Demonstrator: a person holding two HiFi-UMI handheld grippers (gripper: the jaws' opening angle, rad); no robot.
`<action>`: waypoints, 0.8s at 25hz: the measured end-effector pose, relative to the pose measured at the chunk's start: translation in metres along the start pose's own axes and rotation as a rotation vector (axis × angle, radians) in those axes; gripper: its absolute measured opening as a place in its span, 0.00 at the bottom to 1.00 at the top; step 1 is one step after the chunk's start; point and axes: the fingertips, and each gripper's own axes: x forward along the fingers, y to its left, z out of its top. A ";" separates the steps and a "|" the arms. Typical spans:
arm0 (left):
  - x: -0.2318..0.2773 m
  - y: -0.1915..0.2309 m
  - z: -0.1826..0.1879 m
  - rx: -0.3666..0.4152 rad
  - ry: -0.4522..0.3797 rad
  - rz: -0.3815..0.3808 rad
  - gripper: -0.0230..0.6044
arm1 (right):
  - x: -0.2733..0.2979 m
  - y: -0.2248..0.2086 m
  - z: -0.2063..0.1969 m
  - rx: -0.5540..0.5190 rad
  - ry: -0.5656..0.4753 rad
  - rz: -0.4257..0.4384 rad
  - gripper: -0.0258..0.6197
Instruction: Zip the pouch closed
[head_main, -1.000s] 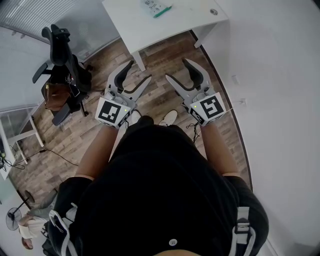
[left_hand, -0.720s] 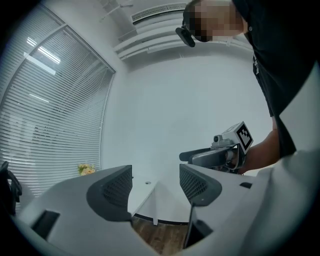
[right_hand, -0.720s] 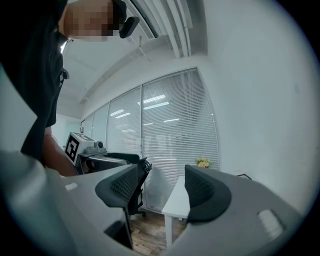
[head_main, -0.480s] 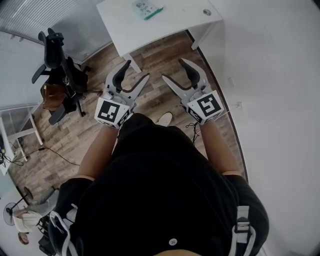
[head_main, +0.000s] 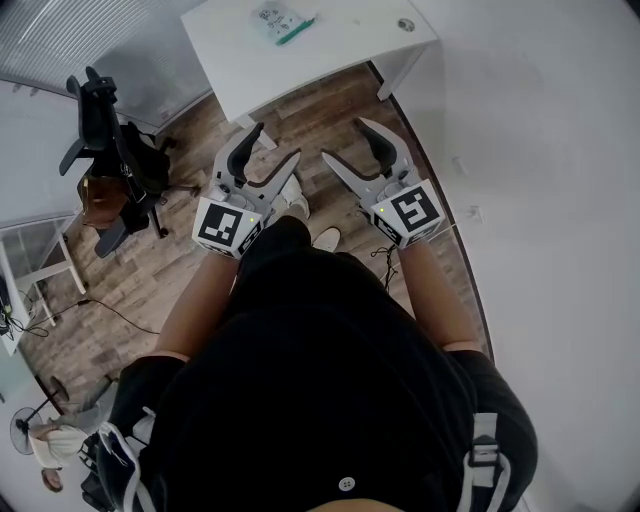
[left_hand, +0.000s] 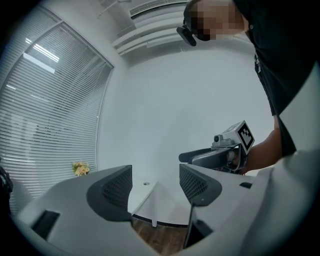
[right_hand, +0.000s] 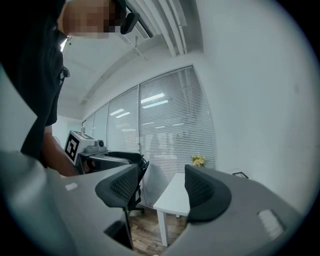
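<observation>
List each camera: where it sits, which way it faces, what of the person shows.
Head view: on the head, facing steeply down; left gripper, right gripper, forearms, torso; white table ahead.
Left gripper view: rides that gripper, along its open jaws toward the table; right forearm.
Right gripper view: same, jaws open, toward table; left forearm.
Shared: the table.

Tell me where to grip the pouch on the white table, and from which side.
The pouch lies flat on the white table, too small here to show its slider. Probably pinch the green strip along its near-right edge, coming down from above. The left gripper and right gripper are both open, empty, short of the table.
</observation>
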 end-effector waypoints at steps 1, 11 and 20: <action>0.004 0.004 -0.002 -0.002 0.000 -0.002 0.50 | 0.004 -0.003 -0.001 -0.001 0.004 0.001 0.50; 0.069 0.088 -0.005 -0.018 -0.020 0.007 0.50 | 0.079 -0.065 -0.006 -0.019 0.058 0.026 0.50; 0.114 0.183 -0.007 -0.037 0.000 0.020 0.50 | 0.177 -0.117 0.001 -0.003 0.083 0.040 0.50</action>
